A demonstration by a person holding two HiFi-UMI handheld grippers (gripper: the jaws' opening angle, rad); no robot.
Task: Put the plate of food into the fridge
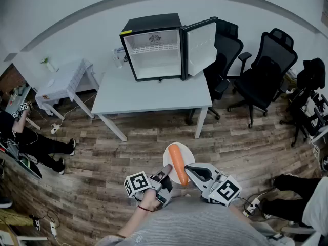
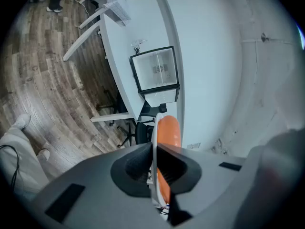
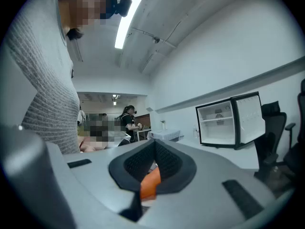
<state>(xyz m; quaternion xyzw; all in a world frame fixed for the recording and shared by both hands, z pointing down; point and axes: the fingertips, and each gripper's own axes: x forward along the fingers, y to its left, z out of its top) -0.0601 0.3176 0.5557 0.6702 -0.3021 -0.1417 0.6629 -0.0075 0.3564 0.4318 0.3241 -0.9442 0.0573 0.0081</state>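
Note:
A white plate [image 1: 166,159] with a long orange carrot [image 1: 178,163] on it hangs above the wooden floor, close to my body. My left gripper [image 1: 166,172] is shut on its near-left rim, and my right gripper [image 1: 188,168] is shut on its right rim. In the left gripper view the thin plate rim [image 2: 154,128] stands edge-on between the left gripper [image 2: 153,151] pads, the carrot [image 2: 168,130] just beyond. Orange carrot [image 3: 151,182] shows under the right gripper [image 3: 153,151]. The small black fridge [image 1: 154,50] stands on a white table [image 1: 148,94], its door [image 1: 200,45] swung open and its inside bare.
Black office chairs [image 1: 266,65] stand right of the table, one [image 1: 225,50] right behind the fridge door. A small white side table [image 1: 64,81] is at the left. A person [image 1: 31,142] sits on the floor at left, another person [image 1: 302,193] at right. Cables lie on the floor.

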